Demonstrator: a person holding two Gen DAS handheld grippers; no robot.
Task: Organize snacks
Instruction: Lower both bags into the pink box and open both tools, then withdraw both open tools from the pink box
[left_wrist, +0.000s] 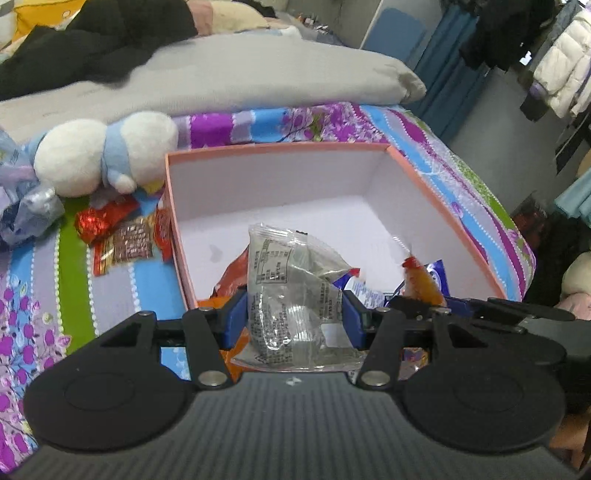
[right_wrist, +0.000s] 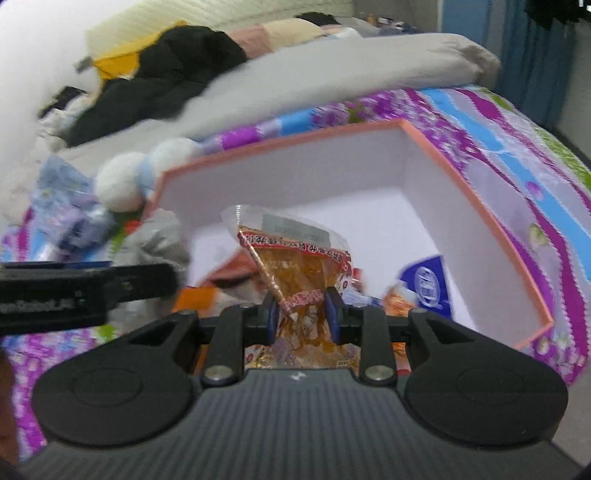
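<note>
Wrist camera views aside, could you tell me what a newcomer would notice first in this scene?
The pink box with white walls sits open on the flowered bedspread, a few snack packets in its near corner. Each gripper holds a packet at the box's near edge: the left gripper a clear packet, the right gripper an orange snack packet. A white plush toy lies left of the box.

Plush toy (left_wrist: 105, 153) at ten o'clock, lying on floral bedspread (left_wrist: 55, 280). Grey pillow (left_wrist: 229, 79) at twelve, black clothing (left_wrist: 92, 40) heaped at eleven. Jackets (left_wrist: 561, 70) hanging at two o'clock, blue curtain (left_wrist: 448, 66) at one.
</note>
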